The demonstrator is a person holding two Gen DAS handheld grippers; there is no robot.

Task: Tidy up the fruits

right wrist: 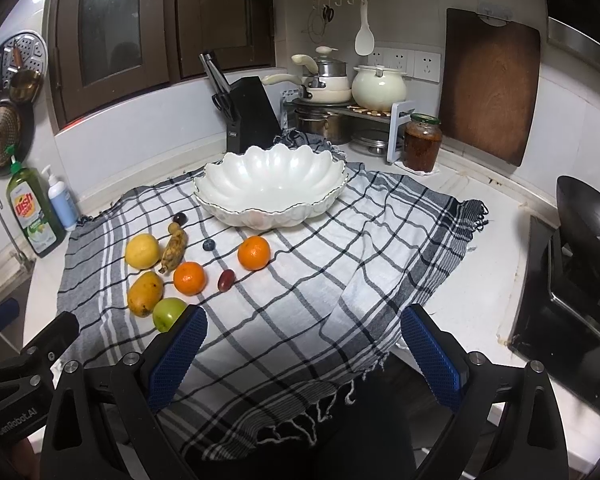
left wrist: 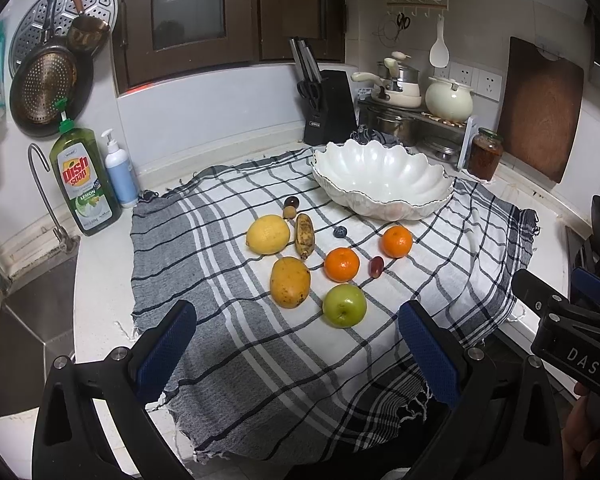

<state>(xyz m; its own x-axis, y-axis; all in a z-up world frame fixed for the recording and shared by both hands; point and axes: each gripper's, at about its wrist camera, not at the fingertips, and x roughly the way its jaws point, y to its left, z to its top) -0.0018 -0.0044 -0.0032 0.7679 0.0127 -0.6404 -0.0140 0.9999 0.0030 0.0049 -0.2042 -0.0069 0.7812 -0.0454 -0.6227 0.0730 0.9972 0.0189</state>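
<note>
Fruits lie on a checked cloth [left wrist: 236,344]: a lemon [left wrist: 268,234], a spotted banana [left wrist: 304,234], a mango [left wrist: 290,282], a green apple [left wrist: 344,305], two tangerines [left wrist: 341,265] [left wrist: 397,241], a red grape [left wrist: 377,265], a blueberry [left wrist: 340,232], and a dark plum [left wrist: 291,202] with a small brown fruit. An empty white scalloped bowl [left wrist: 382,178] stands behind them. My left gripper [left wrist: 298,340] is open and empty, just in front of the apple. My right gripper [right wrist: 304,346] is open and empty, right of the apple [right wrist: 168,312] and of the bowl [right wrist: 270,188].
A sink [left wrist: 24,320], a dish soap bottle [left wrist: 84,182] and a pump bottle [left wrist: 120,174] are at the left. A knife block [left wrist: 328,108], pots, a jar [left wrist: 485,155] and a cutting board [left wrist: 540,108] stand behind. A stove with a wok [right wrist: 588,216] is at the right.
</note>
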